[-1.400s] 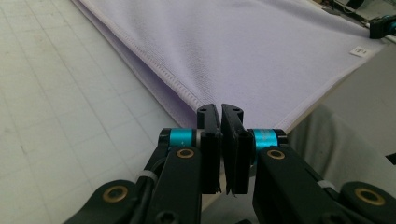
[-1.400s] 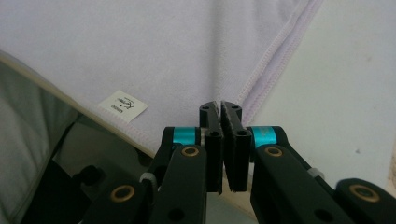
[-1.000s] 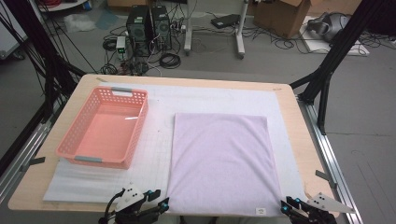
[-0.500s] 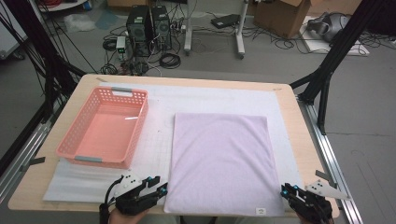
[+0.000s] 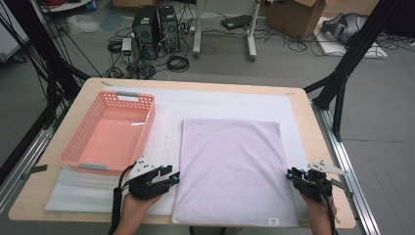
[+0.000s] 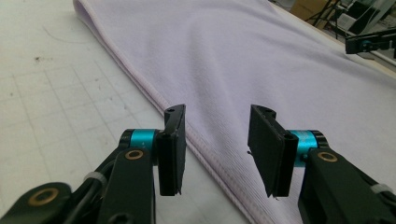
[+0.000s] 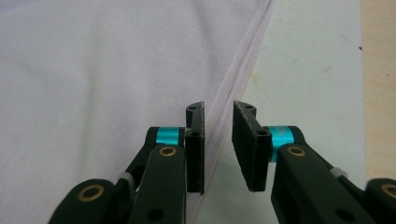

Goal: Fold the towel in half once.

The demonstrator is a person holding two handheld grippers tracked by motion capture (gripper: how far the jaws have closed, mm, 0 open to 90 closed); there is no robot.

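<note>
- The towel [image 5: 230,171] ran out of the left gripper view at its top, right and bottom edges, and out of the right gripper view at top and left.
- The person's forearms were cut off by the high view's bottom edge.
- The small label [image 5: 273,221] at the towel's near hem was too small to read.
- The counter [image 5: 29,196] lost its near edge at the frame's bottom.

The towel [image 5: 230,166] is soft, fuzzy purple cloth. The basket [image 5: 108,134] is shiny pink plastic. The table [image 5: 306,105] is smooth, pale wood.
</note>
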